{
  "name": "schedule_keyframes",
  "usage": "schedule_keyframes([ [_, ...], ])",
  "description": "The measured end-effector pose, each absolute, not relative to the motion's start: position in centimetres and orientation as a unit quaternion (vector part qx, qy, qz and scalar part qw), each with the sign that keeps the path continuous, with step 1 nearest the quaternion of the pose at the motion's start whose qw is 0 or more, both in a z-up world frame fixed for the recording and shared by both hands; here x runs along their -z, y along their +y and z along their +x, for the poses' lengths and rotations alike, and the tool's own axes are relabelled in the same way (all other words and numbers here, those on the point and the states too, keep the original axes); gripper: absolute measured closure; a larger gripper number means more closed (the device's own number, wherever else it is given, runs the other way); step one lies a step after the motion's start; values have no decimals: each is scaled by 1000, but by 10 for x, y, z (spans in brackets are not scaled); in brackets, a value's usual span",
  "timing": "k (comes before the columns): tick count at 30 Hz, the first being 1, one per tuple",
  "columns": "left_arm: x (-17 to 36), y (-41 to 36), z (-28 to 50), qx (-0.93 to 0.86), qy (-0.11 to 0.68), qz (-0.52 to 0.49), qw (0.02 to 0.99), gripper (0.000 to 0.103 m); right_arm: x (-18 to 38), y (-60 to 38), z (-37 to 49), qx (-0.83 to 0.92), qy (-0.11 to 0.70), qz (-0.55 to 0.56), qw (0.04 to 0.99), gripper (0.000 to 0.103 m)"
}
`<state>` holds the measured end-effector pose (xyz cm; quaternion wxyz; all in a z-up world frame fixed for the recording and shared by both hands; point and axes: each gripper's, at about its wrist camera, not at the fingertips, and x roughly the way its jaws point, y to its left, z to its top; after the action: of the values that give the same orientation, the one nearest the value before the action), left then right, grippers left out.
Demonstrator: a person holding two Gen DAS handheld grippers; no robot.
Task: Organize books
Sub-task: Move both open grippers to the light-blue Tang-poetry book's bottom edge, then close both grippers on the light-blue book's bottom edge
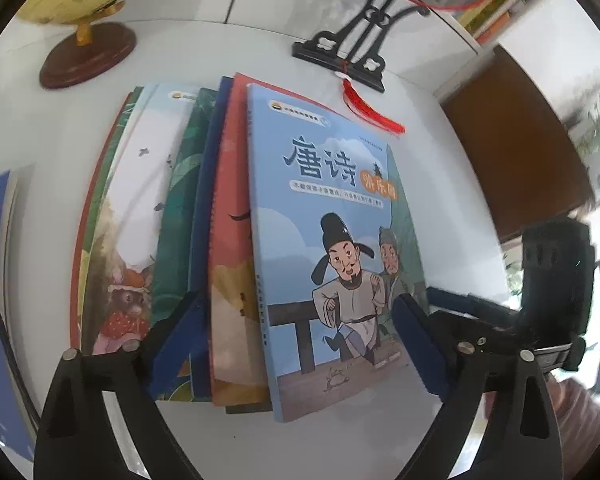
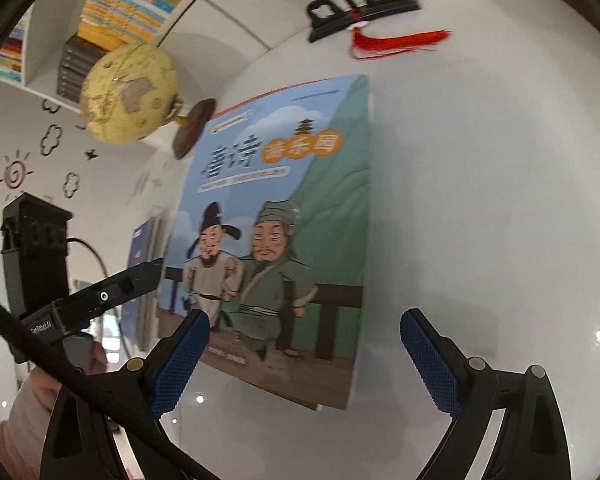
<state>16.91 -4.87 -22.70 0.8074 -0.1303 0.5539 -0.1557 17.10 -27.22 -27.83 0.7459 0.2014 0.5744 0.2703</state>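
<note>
A white desk (image 1: 420, 168) carries a fanned stack of books (image 1: 180, 240) lying flat, blue book (image 1: 332, 248) on top, likely gathered for tidying. Left gripper (image 1: 296, 344) hovers over the stack's near edge, jaws spread, pinching nothing. Right gripper (image 2: 304, 360) likewise spread, empty, at the blue book's corner.

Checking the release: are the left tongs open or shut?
Open: the left tongs stand wide, fingers straddling the blue poetry book, pads off it.

The blue book (image 1: 332, 248) has a smooth, glossy paper cover; the table (image 2: 480, 200) is glossy white; the globe's base (image 1: 86, 60) looks like polished wood; the gripper pads (image 2: 430, 360) are ribbed, perhaps rubber.
</note>
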Motion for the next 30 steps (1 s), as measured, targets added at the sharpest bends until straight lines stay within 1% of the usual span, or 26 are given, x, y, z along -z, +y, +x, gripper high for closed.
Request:
schedule_keyframes([
  [4, 226, -65, 165, 151, 560, -73, 811, 8, 279, -268, 169, -294, 561, 205, 747, 5],
  [6, 225, -66, 164, 159, 563, -83, 807, 8, 281, -268, 170, -303, 555, 219, 743, 4],
  [8, 223, -62, 162, 168, 561, -102, 804, 8, 282, -268, 171, -305, 554, 234, 739, 0],
  [10, 223, -56, 161, 173, 559, -121, 802, 9, 282, -269, 171, -304, 552, 238, 739, 0],
  [12, 222, -45, 162, 172, 559, -154, 796, 12, 282, -270, 171, -308, 550, 240, 738, 0],
  [15, 211, -31, 158, 165, 540, -182, 805, 13, 283, -273, 171, -312, 549, 250, 734, 0],
  [18, 202, -40, 156, 209, 542, -186, 793, 13, 284, -275, 172, -314, 548, 259, 731, 0],
  [21, 207, -56, 159, 225, 553, -163, 785, 13, 282, -272, 172, -311, 550, 252, 733, 0],
  [22, 212, -58, 160, 221, 558, -162, 783, 13, 282, -272, 171, -309, 553, 246, 734, 2],
  [24, 220, -55, 160, 206, 563, -178, 780, 13, 281, -272, 171, -303, 557, 233, 737, 13],
  [26, 220, -50, 159, 211, 558, -191, 780, 13, 282, -278, 170, -293, 564, 231, 737, 35],
  [28, 221, -49, 160, 214, 557, -193, 779, 13, 287, -293, 172, -289, 569, 269, 722, 43],
  [30, 221, -52, 161, 209, 560, -179, 781, 13, 286, -303, 171, -297, 562, 295, 713, 45],
])
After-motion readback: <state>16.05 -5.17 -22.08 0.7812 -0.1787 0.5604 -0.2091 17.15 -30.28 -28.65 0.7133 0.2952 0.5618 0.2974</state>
